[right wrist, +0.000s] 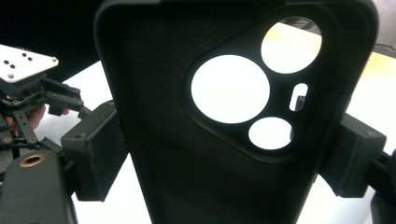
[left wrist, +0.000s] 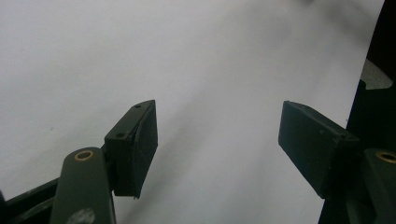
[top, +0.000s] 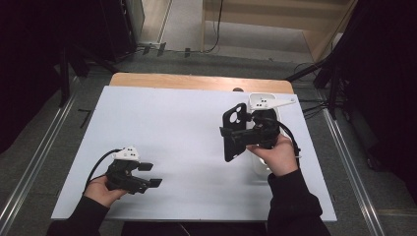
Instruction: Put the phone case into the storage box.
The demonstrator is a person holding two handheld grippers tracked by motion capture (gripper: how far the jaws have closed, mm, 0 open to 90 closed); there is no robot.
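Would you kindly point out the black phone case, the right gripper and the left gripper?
black phone case (right wrist: 196, 177): right gripper view, its inner back.
right gripper (top: 241, 137): high view, between its fingers.
left gripper (left wrist: 217, 149): left gripper view, between its fingers.

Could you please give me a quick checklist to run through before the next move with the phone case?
1. Grip: the right gripper has a pad on each long edge of the phone case: ok.
2. Case clear of the table: it looks held up on edge above it: ok.
3. Camera cutouts in sight: their holes face the right gripper view: ok.
4. Left gripper free: jaws apart, nothing between them: ok.
5. Hands apart: the left gripper sits low at the near left of the table, well away from the case: ok.
6. Where the case should go: cannot tell.
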